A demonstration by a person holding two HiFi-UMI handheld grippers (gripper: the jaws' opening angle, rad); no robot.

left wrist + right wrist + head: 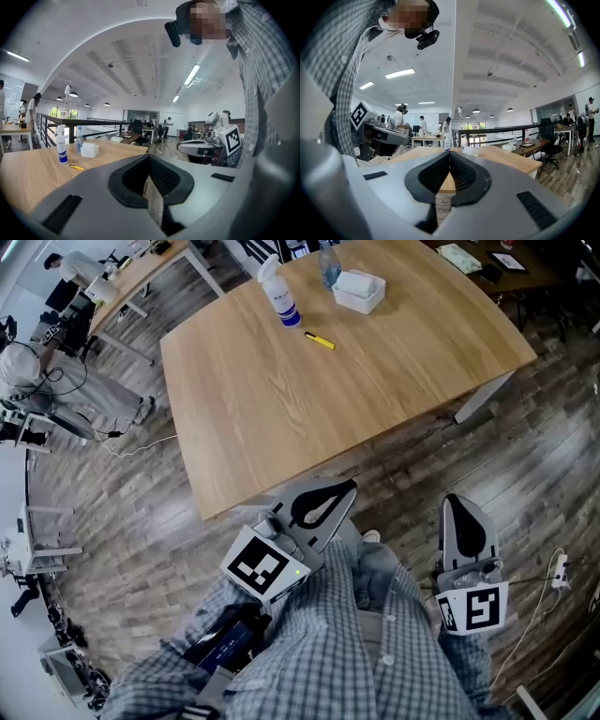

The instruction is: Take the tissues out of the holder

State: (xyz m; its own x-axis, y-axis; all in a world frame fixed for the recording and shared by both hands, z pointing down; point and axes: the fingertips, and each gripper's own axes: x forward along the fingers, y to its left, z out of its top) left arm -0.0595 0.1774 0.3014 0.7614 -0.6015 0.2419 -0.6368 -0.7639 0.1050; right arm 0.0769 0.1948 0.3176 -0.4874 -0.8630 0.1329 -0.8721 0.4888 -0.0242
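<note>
The white tissue holder (359, 290) sits near the far edge of the wooden worktop (281, 409), well apart from both of my tongs. A clear water bottle (328, 263) stands just beside it, and a white spray bottle (278, 296) with a blue label stands near it on the left. A yellow pen (319, 340) lies on the bare wood a little nearer to me than the spray bottle. I hold both tongs low in front of my checked shirt (328, 652), off the near edge of the worktop and over the wooden plank floor (141, 521). My left tongs (323, 502) are pressed together with nothing between them, pointing toward the worktop's near corner. My right tongs (466, 526) are also pressed together at the tips and hold nothing.
</note>
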